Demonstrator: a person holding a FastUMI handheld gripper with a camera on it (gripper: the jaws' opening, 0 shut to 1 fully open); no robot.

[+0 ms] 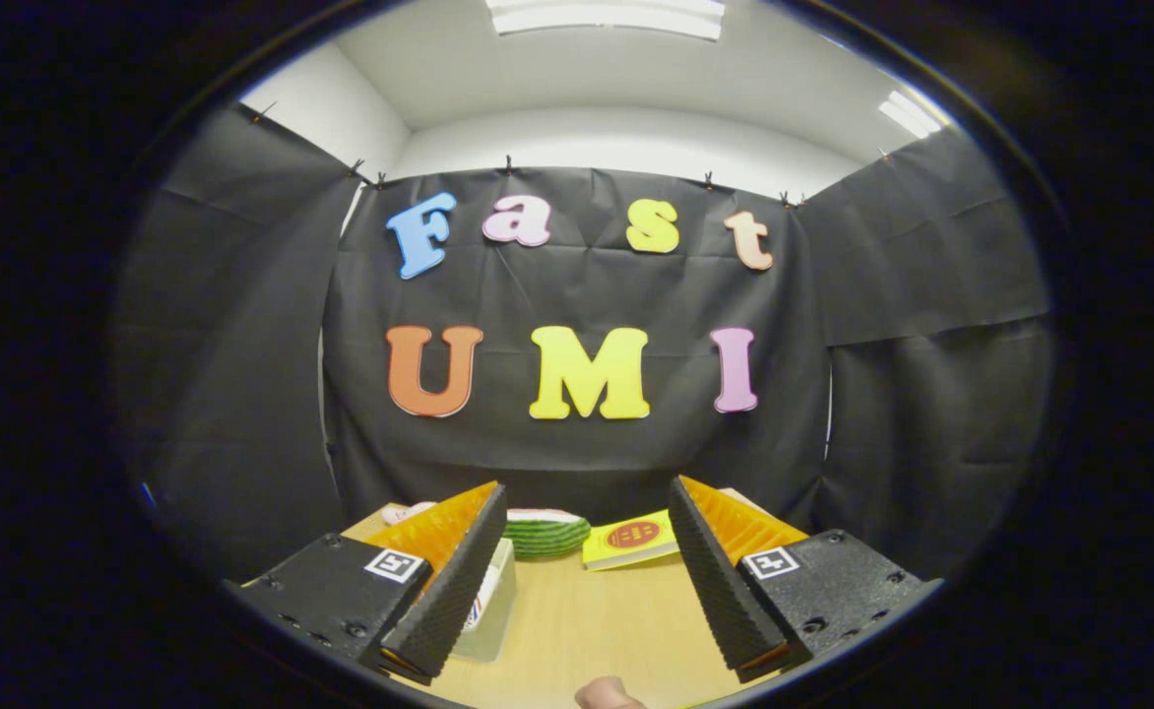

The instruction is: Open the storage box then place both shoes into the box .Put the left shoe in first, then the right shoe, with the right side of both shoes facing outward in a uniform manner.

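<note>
My gripper (587, 517) is held level above a wooden table (587, 620), its two fingers spread wide apart with nothing between them. A clear plastic storage box (493, 606) shows partly behind and under the left finger (454, 576), with something white, red and blue showing inside or behind it. Beyond the left finger's tip, a small pale pink-white shape (408, 511) lies at the back of the table; I cannot tell if it is a shoe.
A green striped watermelon-slice object (545, 533) lies at the table's back, just beyond the fingers. Beside it sits a yellow booklet or packet (631, 540) with a red round mark. A fingertip (609, 694) of a person pokes in below the fingers. Black cloth walls close the booth.
</note>
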